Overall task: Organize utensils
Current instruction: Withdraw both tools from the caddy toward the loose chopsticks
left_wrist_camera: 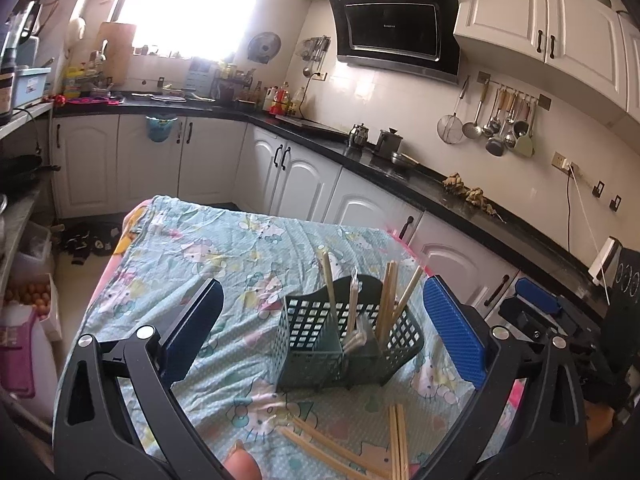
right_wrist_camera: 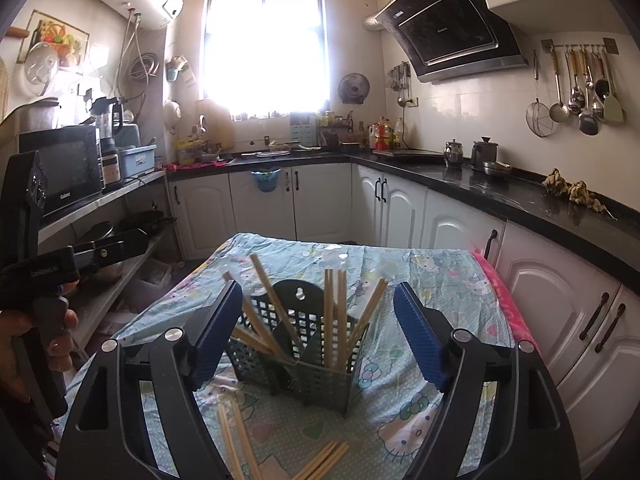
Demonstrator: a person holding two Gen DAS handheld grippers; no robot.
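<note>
A dark green slotted utensil caddy stands on a table with a Hello Kitty cloth. Several wooden chopsticks stand in its compartments, with some metal utensils. More loose chopsticks lie on the cloth in front of it. My left gripper is open and empty, its jaws wide apart just before the caddy. In the right wrist view the caddy holds chopsticks, and loose chopsticks lie on the cloth. My right gripper is open and empty, near the caddy.
Black kitchen counters with white cabinets run along the back and right. The right gripper's body shows at the table's right side. The left gripper's handle and a hand show at left, beside shelves with a microwave.
</note>
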